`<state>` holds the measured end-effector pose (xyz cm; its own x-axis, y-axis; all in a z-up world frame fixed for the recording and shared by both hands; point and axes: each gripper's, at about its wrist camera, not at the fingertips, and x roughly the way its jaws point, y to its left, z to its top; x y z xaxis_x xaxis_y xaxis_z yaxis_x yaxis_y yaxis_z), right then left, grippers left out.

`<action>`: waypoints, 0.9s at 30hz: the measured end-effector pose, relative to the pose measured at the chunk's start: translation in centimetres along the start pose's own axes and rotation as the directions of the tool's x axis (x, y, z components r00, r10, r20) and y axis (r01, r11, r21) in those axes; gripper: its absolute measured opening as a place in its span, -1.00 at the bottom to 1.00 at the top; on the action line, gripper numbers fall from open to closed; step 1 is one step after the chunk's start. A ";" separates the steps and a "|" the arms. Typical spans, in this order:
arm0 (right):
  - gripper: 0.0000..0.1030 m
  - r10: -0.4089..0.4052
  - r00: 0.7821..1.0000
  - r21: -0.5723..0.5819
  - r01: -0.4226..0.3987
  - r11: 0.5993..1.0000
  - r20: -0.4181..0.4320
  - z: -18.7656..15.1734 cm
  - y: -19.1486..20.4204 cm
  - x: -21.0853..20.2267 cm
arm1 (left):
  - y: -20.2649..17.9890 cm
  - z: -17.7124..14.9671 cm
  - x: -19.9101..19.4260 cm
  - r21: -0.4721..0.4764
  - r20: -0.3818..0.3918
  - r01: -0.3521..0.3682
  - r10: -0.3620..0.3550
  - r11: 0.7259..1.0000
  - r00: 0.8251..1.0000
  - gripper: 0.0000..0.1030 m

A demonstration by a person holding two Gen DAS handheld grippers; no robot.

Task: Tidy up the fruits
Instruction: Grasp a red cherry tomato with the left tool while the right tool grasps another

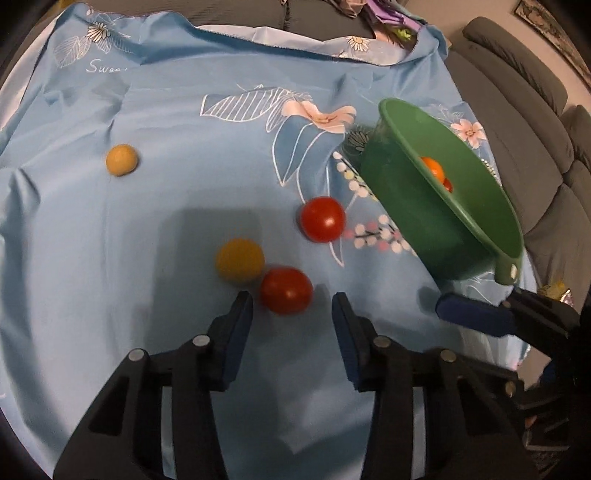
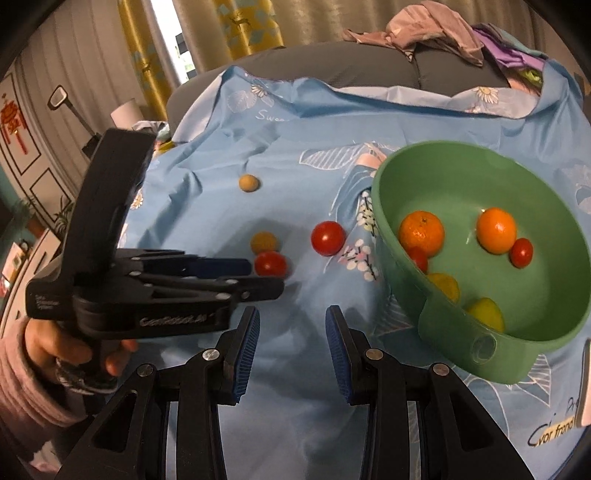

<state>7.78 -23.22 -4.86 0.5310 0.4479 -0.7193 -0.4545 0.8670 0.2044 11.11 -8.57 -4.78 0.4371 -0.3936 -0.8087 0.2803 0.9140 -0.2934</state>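
On the blue flowered cloth (image 1: 166, 221) a red tomato (image 1: 286, 290) lies just past my left gripper (image 1: 291, 304), whose jaws stand open on either side of it without touching. A yellow fruit (image 1: 240, 260) touches that tomato. A second tomato (image 1: 322, 219) and another yellow fruit (image 1: 122, 160) lie farther off. The green bowl (image 2: 443, 332) at the right holds two oranges (image 2: 421, 232), tomatoes and yellow fruits. My right gripper (image 2: 291, 317) is open and empty, left of the bowl's handle tab (image 2: 484, 347).
A grey sofa (image 1: 517, 122) runs along the back and right, with crumpled clothes (image 2: 424, 29) piled on it. A hand in a pink sleeve (image 2: 22, 369) holds the left gripper (image 2: 258, 277). The cloth's edge drops off at the right.
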 end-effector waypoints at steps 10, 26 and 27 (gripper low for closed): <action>-0.27 -0.012 1.000 -0.016 0.012 1.000 -0.015 0.8 0.3 0.8 | 0.2 0.3 0.2 0.036 0.022 -0.045 0.044 0.998 0.999 -0.44; -0.27 -0.268 0.963 -0.198 0.260 0.945 -0.013 6.3 3.7 5.6 | 5.2 -2.8 -6.3 -0.086 0.139 0.017 -0.005 0.996 0.990 -0.43; -0.27 -0.309 0.951 -0.212 0.299 0.930 -0.013 6.6 3.8 6.0 | 5.2 -2.8 -6.3 -0.087 0.142 0.024 -0.011 0.996 0.990 -0.43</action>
<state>13.98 -15.83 -4.05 0.6363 0.1553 -0.7557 -0.4152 0.8945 -0.1657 7.41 -1.06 -2.58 0.5507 -0.4138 -0.7249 0.2150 0.9095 -0.3558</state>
